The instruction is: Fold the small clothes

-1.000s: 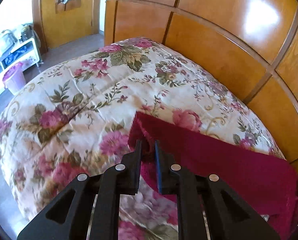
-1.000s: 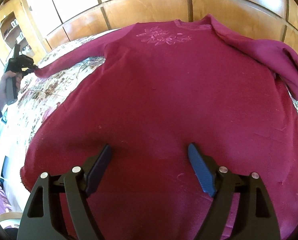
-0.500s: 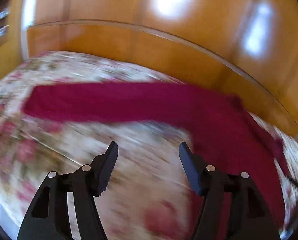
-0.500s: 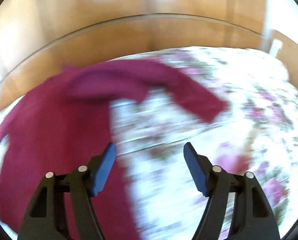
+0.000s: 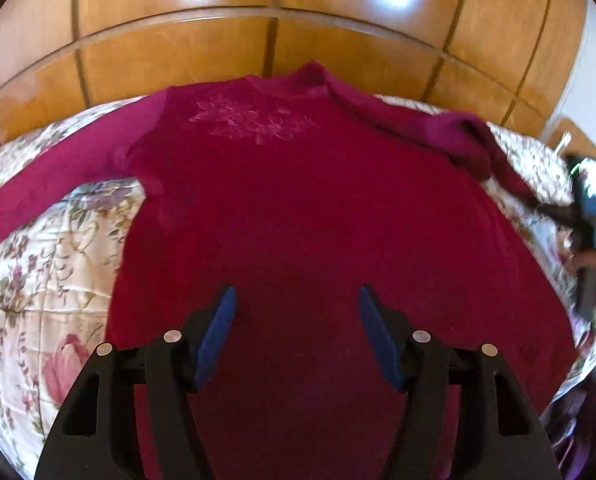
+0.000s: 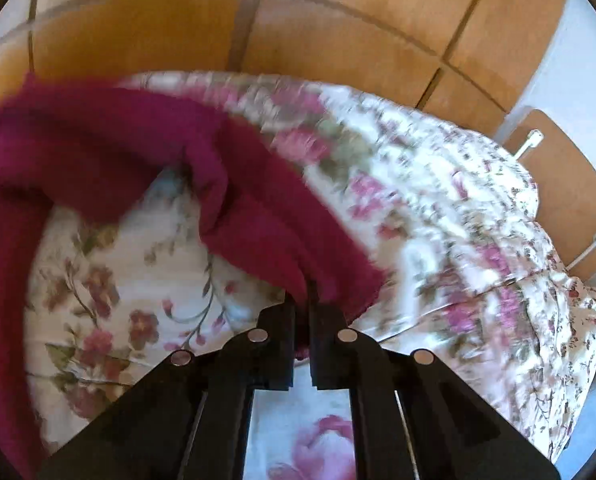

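Observation:
A dark red long-sleeved sweater (image 5: 298, 216) with pale embroidery on the chest lies face up on the flowered bed. My left gripper (image 5: 295, 312) is open and empty, hovering over the lower middle of the sweater body. The sweater's left sleeve (image 5: 57, 172) lies stretched out to the left. My right gripper (image 6: 304, 300) is shut on the cuff end of the right sleeve (image 6: 265, 216), which is bunched and folded near the shoulder. The right gripper also shows at the right edge of the left wrist view (image 5: 586, 216).
The flowered quilt (image 6: 438, 208) covers the bed. A curved wooden headboard (image 5: 257, 52) runs behind the sweater. A wooden bedside panel with white cables (image 6: 558, 184) stands to the right of the bed.
My left gripper let go of the left sleeve, opened and swung over the sweater body. My right gripper left the body, swung right and closed on the right sleeve's cuff.

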`<action>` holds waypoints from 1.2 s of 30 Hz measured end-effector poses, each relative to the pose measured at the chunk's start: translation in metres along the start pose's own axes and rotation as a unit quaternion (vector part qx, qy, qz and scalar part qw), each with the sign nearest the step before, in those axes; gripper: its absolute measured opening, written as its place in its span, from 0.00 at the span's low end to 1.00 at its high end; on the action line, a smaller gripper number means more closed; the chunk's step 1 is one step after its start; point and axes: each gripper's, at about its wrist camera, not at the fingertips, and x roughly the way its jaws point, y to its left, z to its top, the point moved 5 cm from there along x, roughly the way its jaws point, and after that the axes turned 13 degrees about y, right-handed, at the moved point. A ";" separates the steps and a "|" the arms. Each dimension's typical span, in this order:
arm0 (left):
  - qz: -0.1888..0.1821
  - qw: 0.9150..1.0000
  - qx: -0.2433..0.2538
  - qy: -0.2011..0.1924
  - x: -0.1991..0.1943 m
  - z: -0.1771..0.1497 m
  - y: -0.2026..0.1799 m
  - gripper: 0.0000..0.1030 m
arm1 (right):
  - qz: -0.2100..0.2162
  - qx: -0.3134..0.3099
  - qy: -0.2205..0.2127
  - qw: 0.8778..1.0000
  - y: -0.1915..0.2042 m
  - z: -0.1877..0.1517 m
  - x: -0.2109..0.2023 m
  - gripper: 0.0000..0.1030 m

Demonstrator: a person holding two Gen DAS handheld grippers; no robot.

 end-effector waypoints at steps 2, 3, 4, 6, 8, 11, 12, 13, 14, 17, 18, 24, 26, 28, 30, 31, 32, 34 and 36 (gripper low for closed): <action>-0.005 1.000 0.000 0.009 0.004 0.001 -0.002 0.61 | 0.012 0.012 -0.034 0.999 -0.014 0.007 -0.032 0.04; -0.010 1.000 0.001 0.013 0.005 0.002 -0.003 0.61 | 0.018 0.020 -0.056 0.998 -0.023 0.011 -0.053 0.04; -0.011 1.000 0.004 0.013 0.006 0.003 -0.004 0.61 | 0.021 0.025 -0.067 0.997 -0.027 0.015 -0.065 0.04; -0.007 1.000 0.016 0.011 0.005 0.007 -0.005 0.61 | 0.033 0.041 -0.098 0.994 -0.046 0.028 -0.099 0.04; -0.005 1.000 0.024 0.008 0.004 0.010 -0.006 0.61 | 0.035 0.058 -0.117 0.991 -0.058 0.038 -0.121 0.04; -0.006 0.999 0.028 0.015 0.006 0.012 -0.005 0.61 | 0.028 0.083 -0.132 0.987 -0.080 0.061 -0.134 0.04; -0.006 0.999 0.026 0.018 0.007 0.012 -0.005 0.61 | 0.016 0.089 -0.131 0.987 -0.089 0.068 -0.130 0.04; -0.007 0.999 0.024 0.023 0.010 0.011 -0.004 0.61 | 0.005 0.098 -0.125 0.987 -0.097 0.077 -0.123 0.04; -0.008 0.999 0.021 0.028 0.013 0.011 -0.004 0.61 | 0.000 0.105 -0.119 0.987 -0.103 0.083 -0.118 0.04; -0.006 0.999 0.020 0.034 0.016 0.010 -0.003 0.61 | -0.029 0.128 -0.089 0.987 -0.123 0.105 -0.087 0.04; -0.005 0.999 0.021 0.035 0.017 0.009 -0.003 0.61 | -0.033 0.140 -0.080 0.986 -0.129 0.110 -0.077 0.04; -0.008 0.999 0.013 0.046 0.022 0.008 0.000 0.61 | -0.078 0.181 -0.039 0.980 -0.160 0.141 -0.025 0.04; -0.007 0.999 0.011 0.048 0.023 0.008 0.000 0.61 | -0.088 0.188 -0.024 0.978 -0.165 0.149 -0.009 0.04; -0.010 0.999 0.005 0.048 0.024 0.008 0.001 0.63 | -0.103 0.189 -0.010 0.977 -0.166 0.156 0.008 0.04; -0.008 0.999 0.004 0.047 0.025 0.008 0.000 0.64 | -0.099 0.194 0.006 0.976 -0.165 0.159 0.026 0.05; -0.006 0.999 0.006 0.047 0.026 0.007 -0.001 0.65 | -0.096 0.197 0.009 0.976 -0.164 0.161 0.032 0.16; -0.003 0.999 0.007 0.046 0.026 0.007 -0.001 0.65 | -0.095 0.201 0.009 0.975 -0.163 0.160 0.034 0.27; -0.004 0.999 0.008 0.047 0.025 0.007 -0.001 0.65 | -0.086 0.205 -0.004 0.975 -0.158 0.153 0.032 0.61; -0.011 0.999 0.003 0.048 0.020 0.006 0.001 0.65 | -0.060 0.185 -0.006 0.981 -0.144 0.140 0.026 0.61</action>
